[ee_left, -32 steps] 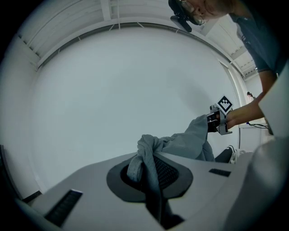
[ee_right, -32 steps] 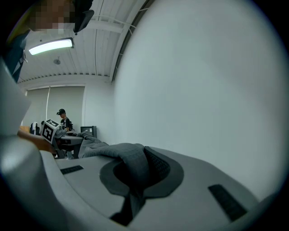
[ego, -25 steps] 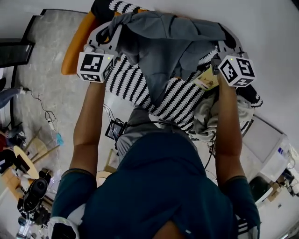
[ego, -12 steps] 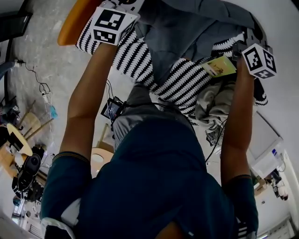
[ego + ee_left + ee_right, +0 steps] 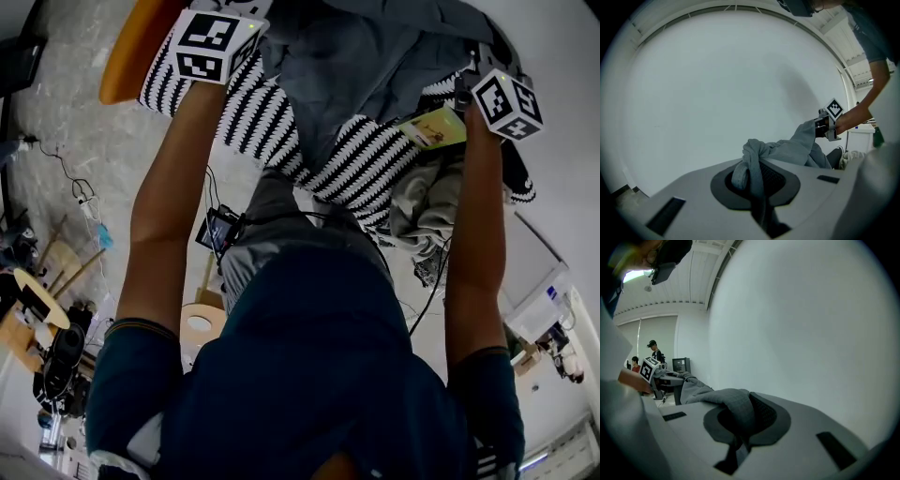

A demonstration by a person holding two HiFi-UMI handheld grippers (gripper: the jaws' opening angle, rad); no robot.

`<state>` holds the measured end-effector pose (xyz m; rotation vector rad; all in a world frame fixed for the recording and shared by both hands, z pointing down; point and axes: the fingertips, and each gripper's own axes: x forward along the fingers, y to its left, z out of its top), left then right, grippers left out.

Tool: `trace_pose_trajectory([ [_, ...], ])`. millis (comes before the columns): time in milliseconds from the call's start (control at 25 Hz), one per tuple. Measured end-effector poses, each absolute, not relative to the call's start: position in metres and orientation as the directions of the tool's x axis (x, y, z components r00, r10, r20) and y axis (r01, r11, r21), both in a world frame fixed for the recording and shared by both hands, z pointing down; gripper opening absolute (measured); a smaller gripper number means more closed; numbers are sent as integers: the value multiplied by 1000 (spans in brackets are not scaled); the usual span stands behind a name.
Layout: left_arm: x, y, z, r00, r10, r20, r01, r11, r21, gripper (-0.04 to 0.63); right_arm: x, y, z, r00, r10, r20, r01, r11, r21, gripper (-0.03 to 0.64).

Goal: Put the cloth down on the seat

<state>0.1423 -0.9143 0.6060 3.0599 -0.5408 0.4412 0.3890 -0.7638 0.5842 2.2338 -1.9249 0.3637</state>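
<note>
Between the jaws of the left hand-held gripper [image 5: 752, 176] sits a bunched corner of the grey cloth [image 5: 787, 150]. The right hand-held gripper [image 5: 740, 427] is clamped on the opposite corner. The two-corner hold spreads the cloth, probably so it lands flat. Only the head view shows it draped over the striped seat [image 5: 253, 112]; contact can't be told. The gripper views show the pinches against a bare wall [image 5: 717, 84], no seat.

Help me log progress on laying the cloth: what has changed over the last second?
The left gripper and the right gripper carried the grey cloth forward and lower, toward the striped seat. Nothing was let go: both stay shut on the cloth, which still hangs between them. The seat has not moved.
</note>
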Motion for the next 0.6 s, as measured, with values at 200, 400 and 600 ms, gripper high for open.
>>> trace_pose_trajectory([
  [200, 145, -924, 628, 893, -336, 301, -346, -938, -19, 29, 391, -767, 615, 135, -930, 343, -987, -157, -37, 18],
  [400, 151, -934, 647, 885, -339, 320, -358, -934, 0, 29, 397, -772, 640, 143, -914, 380, -985, -167, -31, 18],
  [600, 155, -946, 664, 872, -345, 346, -373, -928, 16, 29, 402, -778, 662, 148, -898, 414, -984, -177, -33, 18],
])
